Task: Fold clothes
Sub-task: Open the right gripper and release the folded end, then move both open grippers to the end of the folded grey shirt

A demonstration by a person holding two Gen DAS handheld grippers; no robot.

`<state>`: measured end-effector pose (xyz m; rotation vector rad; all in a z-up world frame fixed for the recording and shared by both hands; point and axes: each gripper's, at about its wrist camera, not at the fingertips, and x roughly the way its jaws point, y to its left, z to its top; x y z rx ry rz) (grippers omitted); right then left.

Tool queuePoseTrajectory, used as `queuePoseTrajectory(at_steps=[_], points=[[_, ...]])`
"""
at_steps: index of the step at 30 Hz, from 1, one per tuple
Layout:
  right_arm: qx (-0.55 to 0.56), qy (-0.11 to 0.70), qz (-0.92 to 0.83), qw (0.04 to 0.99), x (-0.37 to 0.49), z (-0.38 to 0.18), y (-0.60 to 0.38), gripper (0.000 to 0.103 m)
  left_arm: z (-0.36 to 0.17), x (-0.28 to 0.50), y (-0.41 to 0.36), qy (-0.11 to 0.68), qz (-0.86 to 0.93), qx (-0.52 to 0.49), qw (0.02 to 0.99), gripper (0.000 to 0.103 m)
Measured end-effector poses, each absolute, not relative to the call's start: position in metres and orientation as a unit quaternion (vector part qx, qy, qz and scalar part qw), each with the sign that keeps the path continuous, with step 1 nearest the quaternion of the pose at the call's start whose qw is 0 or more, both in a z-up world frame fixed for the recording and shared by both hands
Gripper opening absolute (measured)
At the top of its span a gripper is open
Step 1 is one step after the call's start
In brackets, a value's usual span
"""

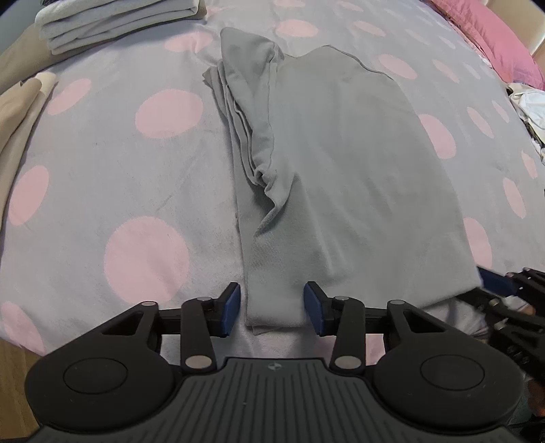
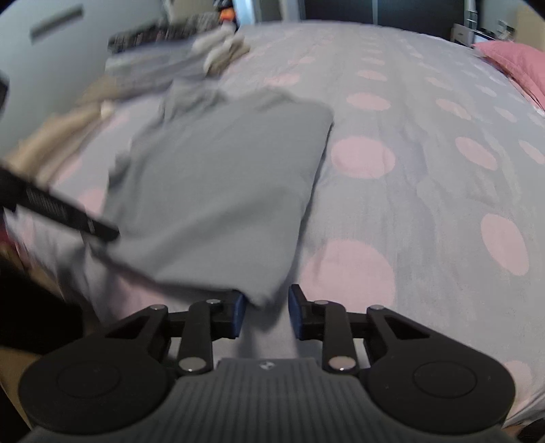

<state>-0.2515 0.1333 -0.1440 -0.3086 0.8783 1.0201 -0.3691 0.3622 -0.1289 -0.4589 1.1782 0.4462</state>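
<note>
A grey garment [image 1: 340, 163] lies partly folded on a grey bedspread [image 1: 143, 191] with pink dots. One side of it is bunched into a long ridge. My left gripper [image 1: 272, 306] is open at the near edge. The garment's near left corner lies between the blue pads [image 1: 231, 306], which do not press on it. In the right wrist view the same garment [image 2: 218, 191] is blurred. My right gripper [image 2: 267, 311] is open with the near right corner between its fingers, the right pad [image 2: 295, 313] apart from the cloth. Each gripper shows at the other view's edge: right gripper [image 1: 504, 286], left gripper [image 2: 61, 208].
A stack of folded grey clothes [image 1: 119, 24] sits at the far left of the bed, with beige cloth [image 1: 20, 112] beside it. A pink pillow [image 1: 494, 37] and white items [image 1: 531, 105] lie at the far right. The bed's near edge and wooden floor [image 1: 13, 375] are below the grippers.
</note>
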Motion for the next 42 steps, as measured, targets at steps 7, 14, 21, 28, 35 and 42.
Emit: queuePoseTrajectory(at_steps=[7,14,21,28,35,42], points=[[-0.143,0.44,0.454,0.762,-0.244,-0.151,0.136,0.015,-0.131,-0.368,0.363,0.549,0.204,-0.217,0.781,0.038],[-0.187,0.411,0.45,0.771,-0.254,-0.136,0.129,0.007,-0.131,-0.373,0.367,0.546,0.2,-0.237,0.778,0.016],[-0.219,0.434,0.421,0.765,-0.247,-0.154,0.131,0.0,-0.135,-0.375,0.366,0.563,0.194,-0.24,0.767,0.005],[-0.193,0.455,0.401,0.771,-0.229,-0.155,0.12,0.0,-0.135,-0.374,0.367,0.58,0.198,-0.235,0.755,0.008],[-0.189,0.457,0.396,0.774,-0.228,-0.152,0.119,0.001,-0.127,-0.381,0.369,0.575,0.234,-0.222,0.752,0.031],[-0.176,0.45,0.383,0.787,-0.219,-0.146,0.117,0.015,-0.106,-0.385,0.371,0.539,0.265,-0.21,0.771,0.031]])
